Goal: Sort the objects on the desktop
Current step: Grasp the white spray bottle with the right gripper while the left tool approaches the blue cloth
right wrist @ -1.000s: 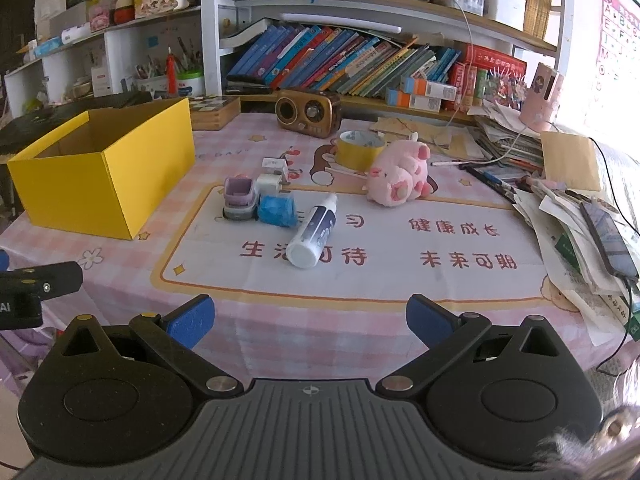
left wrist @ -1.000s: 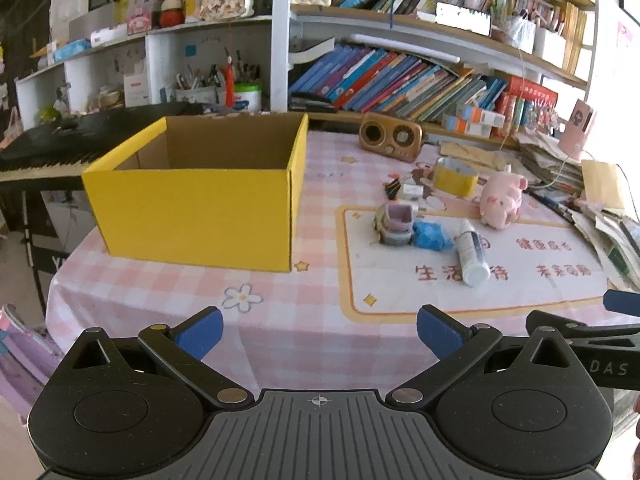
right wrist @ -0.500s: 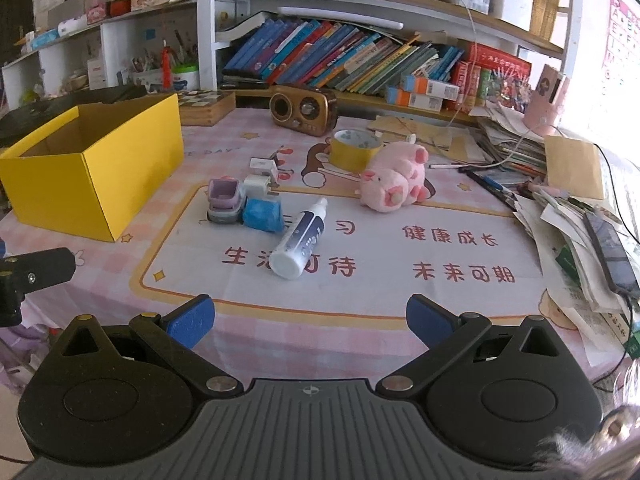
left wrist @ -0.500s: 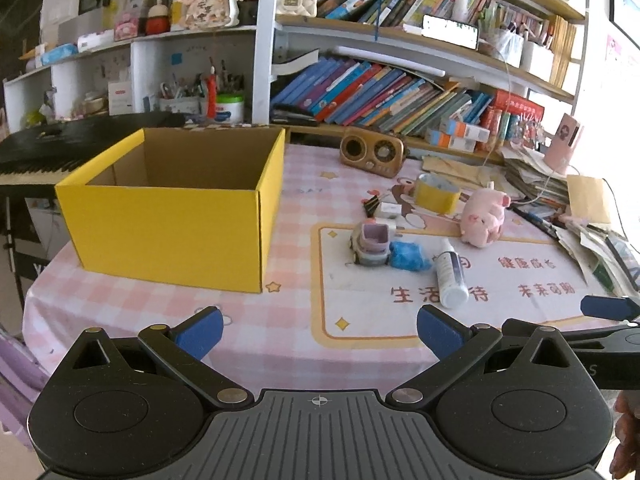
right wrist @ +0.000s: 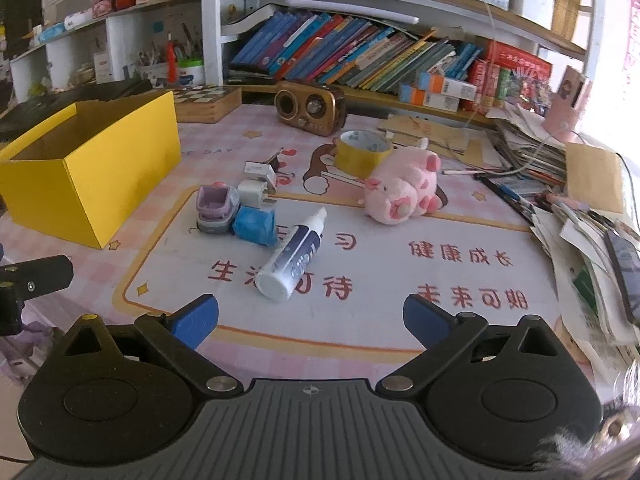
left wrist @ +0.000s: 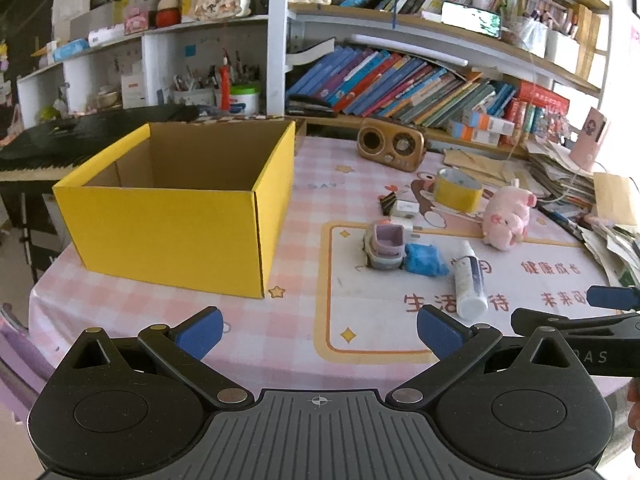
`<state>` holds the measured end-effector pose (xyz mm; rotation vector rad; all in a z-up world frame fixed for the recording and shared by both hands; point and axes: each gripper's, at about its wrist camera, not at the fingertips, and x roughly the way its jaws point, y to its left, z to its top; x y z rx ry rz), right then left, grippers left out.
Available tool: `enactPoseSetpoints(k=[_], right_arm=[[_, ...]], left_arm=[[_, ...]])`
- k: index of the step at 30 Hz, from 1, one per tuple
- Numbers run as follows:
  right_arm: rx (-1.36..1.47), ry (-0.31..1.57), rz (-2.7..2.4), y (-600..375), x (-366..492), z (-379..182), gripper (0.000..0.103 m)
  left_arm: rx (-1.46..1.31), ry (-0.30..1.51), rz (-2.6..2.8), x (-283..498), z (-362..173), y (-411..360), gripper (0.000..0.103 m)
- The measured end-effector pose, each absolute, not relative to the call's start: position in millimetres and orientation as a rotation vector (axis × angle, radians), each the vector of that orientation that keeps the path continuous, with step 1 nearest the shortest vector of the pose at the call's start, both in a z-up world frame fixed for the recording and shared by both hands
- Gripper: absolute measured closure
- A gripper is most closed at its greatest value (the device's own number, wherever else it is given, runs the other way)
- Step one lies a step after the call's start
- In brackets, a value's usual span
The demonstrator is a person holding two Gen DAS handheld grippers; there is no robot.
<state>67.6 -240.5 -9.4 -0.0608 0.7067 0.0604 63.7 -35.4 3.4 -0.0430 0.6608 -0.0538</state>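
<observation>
Both grippers are wide open and hold nothing: the left gripper and the right gripper, at the bottom of their frames. The spray bottle lies at frame centre, the yellow box at left.

Your yellow cardboard box stands open-topped at bench left, nothing visible inside. On the mat: white spray bottle on its side, blue crumpled item touching a purple-grey toy, pink plush pig beside yellow tape roll.
</observation>
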Motion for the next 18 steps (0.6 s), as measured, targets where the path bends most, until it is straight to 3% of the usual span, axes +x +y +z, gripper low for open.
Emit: enactPoseSetpoints(k=[18], right_arm=[[-0.076,0.834,0.232,-242.0,152.9,-34.9,0.023]], left_arm=[[-0.026,0.656,0.096,86.0,9.0,-50.0,0.0]])
